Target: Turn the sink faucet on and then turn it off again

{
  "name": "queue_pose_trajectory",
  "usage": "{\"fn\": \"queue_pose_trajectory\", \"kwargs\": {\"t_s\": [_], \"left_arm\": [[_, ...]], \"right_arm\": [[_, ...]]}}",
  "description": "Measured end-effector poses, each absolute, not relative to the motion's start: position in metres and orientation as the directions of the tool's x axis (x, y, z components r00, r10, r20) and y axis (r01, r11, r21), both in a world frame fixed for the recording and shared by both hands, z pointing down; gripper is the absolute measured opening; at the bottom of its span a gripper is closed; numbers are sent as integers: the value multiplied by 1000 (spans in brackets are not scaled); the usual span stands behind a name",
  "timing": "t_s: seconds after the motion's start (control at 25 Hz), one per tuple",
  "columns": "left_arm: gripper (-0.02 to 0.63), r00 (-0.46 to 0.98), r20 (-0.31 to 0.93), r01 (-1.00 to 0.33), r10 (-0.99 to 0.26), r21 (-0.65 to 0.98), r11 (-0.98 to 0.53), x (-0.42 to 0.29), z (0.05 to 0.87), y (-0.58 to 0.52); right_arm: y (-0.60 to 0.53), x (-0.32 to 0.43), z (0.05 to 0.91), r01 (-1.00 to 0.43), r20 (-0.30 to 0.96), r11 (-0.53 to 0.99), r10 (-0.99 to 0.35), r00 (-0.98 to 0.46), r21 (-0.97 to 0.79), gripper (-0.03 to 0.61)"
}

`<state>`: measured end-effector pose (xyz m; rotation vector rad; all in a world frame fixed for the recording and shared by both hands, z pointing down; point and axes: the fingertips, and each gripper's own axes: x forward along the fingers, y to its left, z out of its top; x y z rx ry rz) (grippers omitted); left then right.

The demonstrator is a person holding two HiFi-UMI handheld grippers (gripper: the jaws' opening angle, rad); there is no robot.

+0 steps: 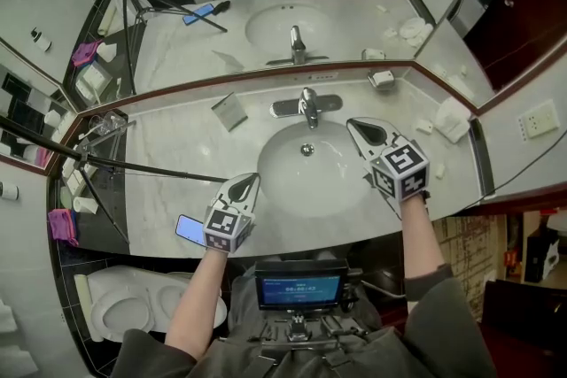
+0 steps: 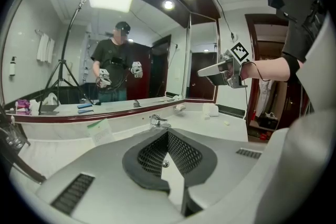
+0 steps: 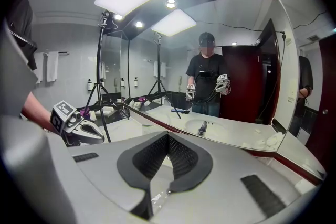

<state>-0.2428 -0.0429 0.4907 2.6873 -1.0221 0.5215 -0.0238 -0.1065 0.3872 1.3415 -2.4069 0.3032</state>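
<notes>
Two grey plastic grippers show in the head view, each carrying a cube with square markers, above a pale veined marble counter [image 1: 177, 146] with a smooth white oval basin [image 1: 275, 181] set into it. At the basin's 12 o'clock stands the chrome faucet [image 1: 308, 106] on an oblong chrome plate. Its long axis runs from 12 to 6 o'clock, and its spout points to 6 o'clock over the bowl. The left gripper [image 1: 244, 183] hangs at the basin's 8 o'clock on a bare forearm, tip aimed toward 1 o'clock, with a blue-screened phone [image 1: 190, 230] just beside it at its 9 o'clock. The right gripper [image 1: 360, 130] sits over the rim at 3 o'clock, its tapered tip aimed toward 11 o'clock and near the faucet but apart from it. In the left gripper view the black ribbed pads meet at their tips with nothing between them, so the jaws are closed. The faucet stands just beyond the tip at 12 o'clock, and the other gripper is level at 2 o'clock. In the right gripper view the ribbed pads also come together, empty. The mirror [image 3: 236, 86] ahead reflects the faucet at 1 o'clock.
</notes>
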Motion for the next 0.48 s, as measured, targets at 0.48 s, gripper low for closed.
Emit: {"fn": "queue_pose_trajectory", "kwargs": {"t_s": [0.48], "left_arm": [[0,690,381,-688,-616,80,-722,-239,485,-45]], "right_arm": [[-92,-1,406,-875,432,482,-782,-449,-37,21]]}}
